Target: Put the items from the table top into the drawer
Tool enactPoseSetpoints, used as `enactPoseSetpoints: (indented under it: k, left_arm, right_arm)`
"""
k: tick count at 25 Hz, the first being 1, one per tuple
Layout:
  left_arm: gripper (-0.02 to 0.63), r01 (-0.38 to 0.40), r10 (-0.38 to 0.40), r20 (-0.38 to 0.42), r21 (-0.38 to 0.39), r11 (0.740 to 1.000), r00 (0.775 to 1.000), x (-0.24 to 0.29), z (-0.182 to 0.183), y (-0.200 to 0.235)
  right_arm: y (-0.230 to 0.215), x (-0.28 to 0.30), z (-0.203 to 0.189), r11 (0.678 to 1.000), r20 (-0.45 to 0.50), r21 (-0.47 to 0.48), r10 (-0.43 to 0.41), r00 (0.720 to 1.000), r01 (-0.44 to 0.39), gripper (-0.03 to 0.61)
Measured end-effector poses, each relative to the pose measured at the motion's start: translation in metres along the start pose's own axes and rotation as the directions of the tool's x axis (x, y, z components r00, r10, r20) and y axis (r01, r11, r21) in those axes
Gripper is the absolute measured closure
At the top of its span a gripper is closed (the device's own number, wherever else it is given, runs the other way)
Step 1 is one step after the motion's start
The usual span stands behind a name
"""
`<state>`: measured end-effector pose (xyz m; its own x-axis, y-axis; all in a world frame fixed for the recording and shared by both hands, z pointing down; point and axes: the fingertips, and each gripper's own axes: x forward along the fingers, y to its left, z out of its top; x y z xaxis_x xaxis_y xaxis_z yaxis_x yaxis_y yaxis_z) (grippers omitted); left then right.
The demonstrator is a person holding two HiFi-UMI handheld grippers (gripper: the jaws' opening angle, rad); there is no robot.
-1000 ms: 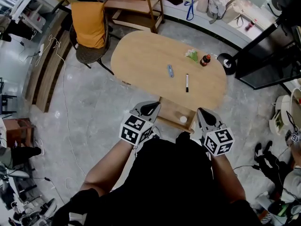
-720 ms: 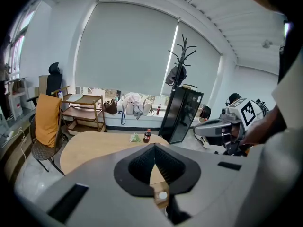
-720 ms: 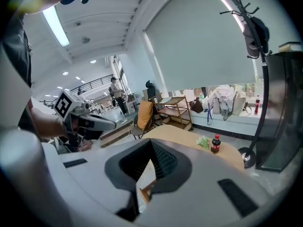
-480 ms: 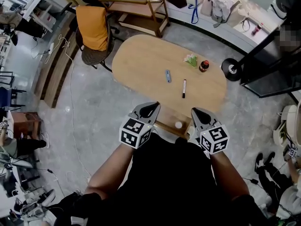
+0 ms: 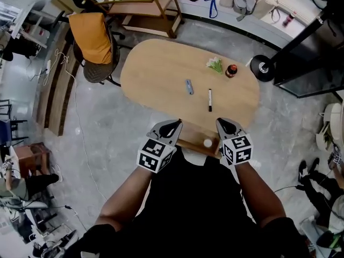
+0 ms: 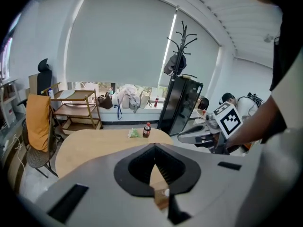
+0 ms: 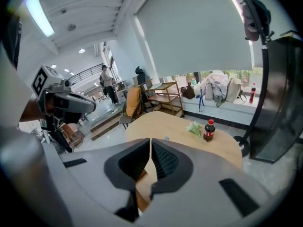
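**Hovering shut and empty by the open drawer (image 5: 192,140)**

Our left gripper (image 5: 174,124) and right gripper (image 5: 226,123) hover, jaws together, at the near edge of the oval wooden table (image 5: 161,69). Farther on lies the marker (image 5: 209,99). We judge it light, stiff and likely to roll, best pinched mid-barrel. Smooth tabletop, grey floor (image 5: 107,122).

Orange-draped chair (image 5: 92,39), wooden shelf (image 5: 141,7) — coat stand (image 6: 181,51) (black)
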<state>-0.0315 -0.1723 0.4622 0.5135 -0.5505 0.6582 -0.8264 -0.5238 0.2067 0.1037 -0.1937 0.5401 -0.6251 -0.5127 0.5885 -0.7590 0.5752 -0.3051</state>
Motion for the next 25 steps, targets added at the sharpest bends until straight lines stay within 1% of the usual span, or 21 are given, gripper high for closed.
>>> enactPoseSetpoints:
  k: [3, 6, 9, 12, 13, 14, 15, 18, 22, 25]
  left_arm:
    - [0.612, 0.042, -0.040, -0.044, 0.042, 0.998, 0.998, 0.012, -0.010, 0.030]
    - [0.612, 0.075, -0.071, -0.082, 0.051, 0.996, 0.994, 0.024, -0.023, 0.062]
    - [0.612, 0.101, -0.094, -0.114, 0.056, 0.993, 0.989, 0.034, -0.036, 0.085]
    - [0.612, 0.118, -0.112, -0.135, 0.036, 0.992, 0.985, 0.041, -0.054, 0.096]
    - [0.612, 0.124, -0.119, -0.139, 0.028, 0.992, 0.983, 0.042, -0.059, 0.098]
    - [0.612, 0.128, -0.124, -0.145, 0.019, 0.992, 0.982, 0.042, -0.066, 0.100]
    - [0.612, 0.131, -0.128, -0.153, 0.010, 0.991, 0.980, 0.042, -0.072, 0.102]
    - [0.612, 0.124, -0.126, -0.178, -0.019, 0.992, 0.976, 0.041, -0.091, 0.110]
    - [0.612, 0.099, -0.110, -0.198, -0.061, 0.993, 0.974, 0.042, -0.109, 0.122]
    - [0.612, 0.089, -0.104, -0.206, -0.084, 0.992, 0.973, 0.036, -0.120, 0.126]
  right_arm:
    - [-0.020, 0.046, -0.023, 0.995, -0.049, 0.056, -0.085, 0.995, 0.088, 0.574]
    - [-0.041, 0.098, -0.053, 0.986, -0.119, 0.058, -0.150, 0.982, 0.157, 0.574]
    - [-0.067, 0.150, -0.088, 0.976, -0.208, 0.057, -0.195, 0.959, 0.211, 0.573]
    - [-0.094, 0.190, -0.125, 0.964, -0.305, 0.058, -0.230, 0.924, 0.259, 0.561]
    - [-0.103, 0.201, -0.137, 0.960, -0.336, 0.061, -0.238, 0.911, 0.273, 0.536]
    - [-0.110, 0.211, -0.147, 0.956, -0.365, 0.065, -0.245, 0.898, 0.287, 0.474]
    - [-0.117, 0.221, -0.157, 0.951, -0.391, 0.069, -0.251, 0.885, 0.300, 0.463]
    - [-0.137, 0.248, -0.178, 0.941, -0.446, 0.072, -0.266, 0.854, 0.331, 0.463]
    - [-0.163, 0.274, -0.183, 0.934, -0.473, 0.022, -0.305, 0.826, 0.357, 0.463]
    - [-0.166, 0.280, -0.193, 0.935, -0.513, -0.003, -0.305, 0.802, 0.353, 0.463]
